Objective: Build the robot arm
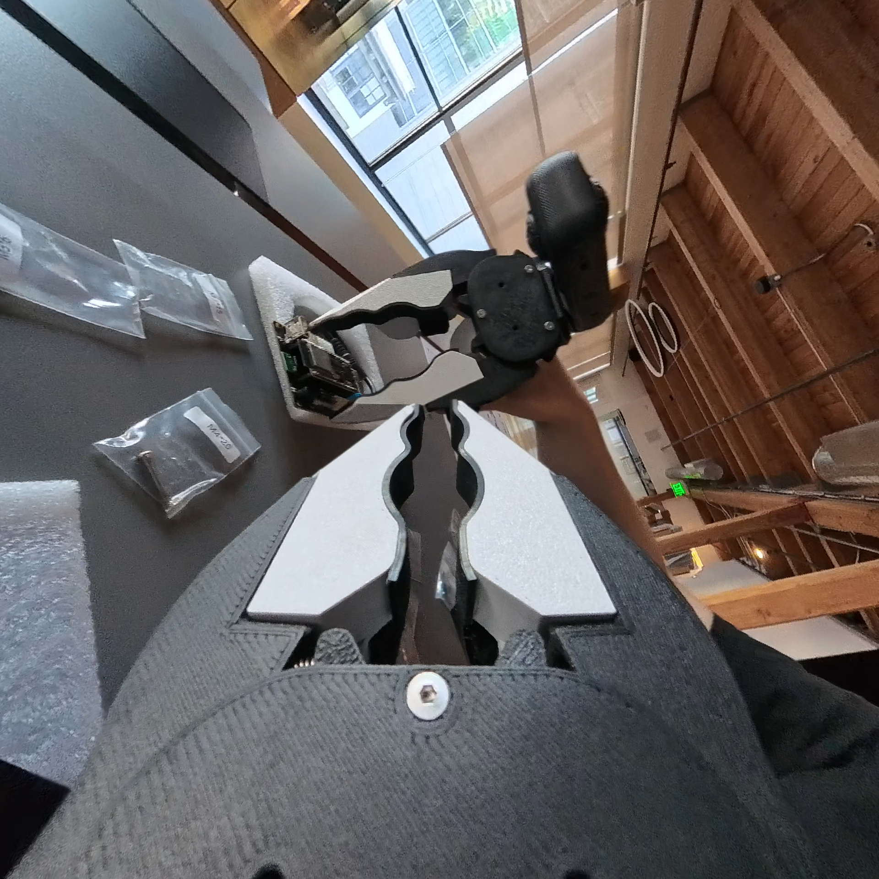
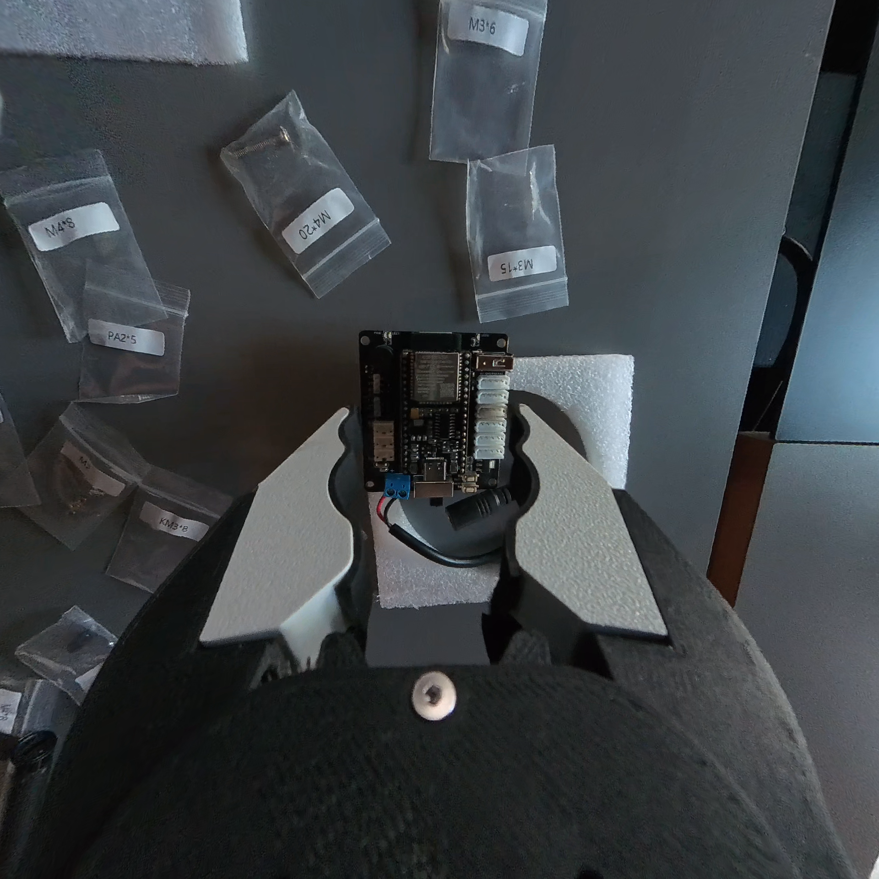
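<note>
The right gripper [image 2: 433, 418] is spread wide, one finger on each side of a black circuit board [image 2: 434, 414] that sits in a cutout of a white foam block [image 2: 594, 404]. From the left wrist view the fingertips look like they're right at the board's edges, but I can't tell if they actually press on it. A black barrel plug [image 2: 478, 511] on a short black cable [image 2: 442, 556] lies in the cutout just behind the board, between the fingers.

The left gripper [image 1: 435, 409] is nearly closed with nothing in it, hanging in the air close to the right one.

Ahead of the right gripper and off to its left, a bunch of small clear zip bags [image 2: 304, 195] with white stickers are scattered on the grey tabletop [image 2: 666, 190]. Another foam piece [image 2: 123, 28] is far ahead-left.
</note>
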